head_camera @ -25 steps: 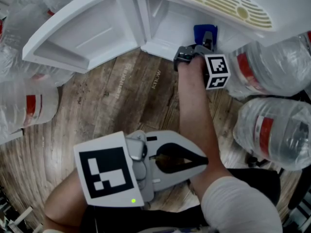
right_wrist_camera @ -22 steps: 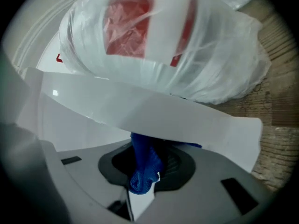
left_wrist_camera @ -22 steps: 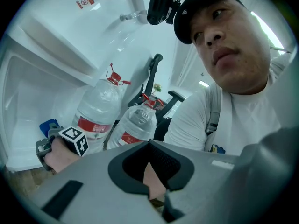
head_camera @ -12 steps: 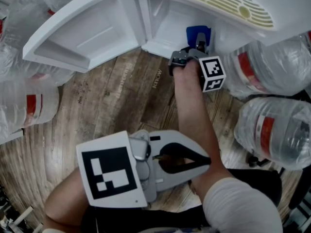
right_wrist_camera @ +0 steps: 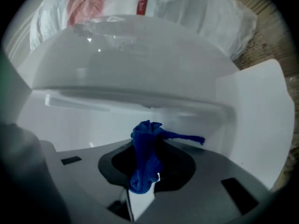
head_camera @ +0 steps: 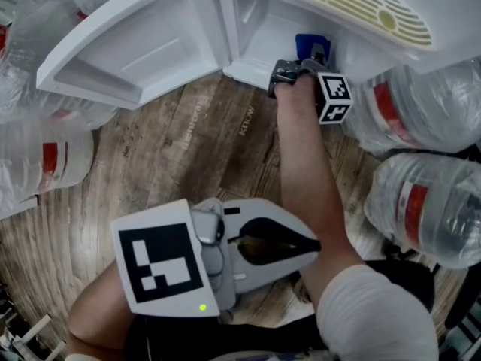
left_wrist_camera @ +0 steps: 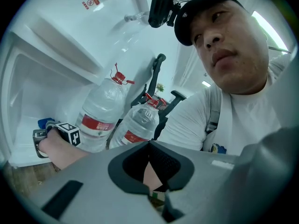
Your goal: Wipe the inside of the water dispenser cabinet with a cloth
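The white water dispenser cabinet [head_camera: 255,28] lies at the top of the head view, its door [head_camera: 128,51] swung open to the left. My right gripper [head_camera: 319,53] reaches into the cabinet's opening, shut on a bunched blue cloth [head_camera: 308,44]. In the right gripper view the blue cloth [right_wrist_camera: 145,155] sticks up from between the jaws of my right gripper [right_wrist_camera: 142,183], close to the white inner wall [right_wrist_camera: 140,83]. My left gripper [head_camera: 312,244] hangs low near my lap, shut with nothing in it. From the left gripper view, my left gripper [left_wrist_camera: 152,191] points past the blue cloth [left_wrist_camera: 45,122].
Large water bottles [head_camera: 425,107] with red labels crowd the right side of the cabinet, and another water bottle [head_camera: 45,160] lies at the left. The floor [head_camera: 188,149] is wooden planking. A person [left_wrist_camera: 224,101] in a white shirt fills the left gripper view beside two water bottles [left_wrist_camera: 100,120].
My right gripper with the blue cloth shifted left across the cabinet's opening, then back to the right and slightly deeper. The left gripper has hardly moved.
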The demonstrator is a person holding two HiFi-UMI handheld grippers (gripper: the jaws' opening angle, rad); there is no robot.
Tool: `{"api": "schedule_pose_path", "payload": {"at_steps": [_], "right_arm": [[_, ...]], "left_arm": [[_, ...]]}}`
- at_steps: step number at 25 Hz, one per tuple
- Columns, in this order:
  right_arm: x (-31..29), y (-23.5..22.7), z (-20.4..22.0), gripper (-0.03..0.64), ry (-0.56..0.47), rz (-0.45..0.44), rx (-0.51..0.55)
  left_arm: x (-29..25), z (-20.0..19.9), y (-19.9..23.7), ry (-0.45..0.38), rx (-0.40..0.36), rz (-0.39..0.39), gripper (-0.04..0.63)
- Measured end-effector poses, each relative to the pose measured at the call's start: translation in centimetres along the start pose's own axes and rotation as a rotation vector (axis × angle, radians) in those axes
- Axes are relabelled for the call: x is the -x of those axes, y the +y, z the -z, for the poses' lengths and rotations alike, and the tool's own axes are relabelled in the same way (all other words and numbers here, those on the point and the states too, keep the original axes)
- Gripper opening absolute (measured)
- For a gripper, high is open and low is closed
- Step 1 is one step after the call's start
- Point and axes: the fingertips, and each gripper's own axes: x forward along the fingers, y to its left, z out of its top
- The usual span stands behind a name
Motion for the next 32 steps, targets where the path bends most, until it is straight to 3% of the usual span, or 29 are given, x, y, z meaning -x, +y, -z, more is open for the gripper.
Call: {"api": "schedule_pose_path", "payload": {"at_steps": [14,26,32], "right_arm": [[3.5,-1.6,-1.9,0.078,-0.026,0.032,-0.016],[6.5,-2.6,-1.6,0.08,0.01,0.051,0.066],[8.1,-2.6,-1.2,0.08,0.06,0.076,0.162]], "left_arm": [[-0.6,-0.1,-0.1,-0.009,0.004,0.029,0.0],[0.5,-1.2,0.2,-0.037,-0.017,0.014,0.0],[1.1,-2.3,-0.1,-0.061,-0.027,0.019,0.0]]}}
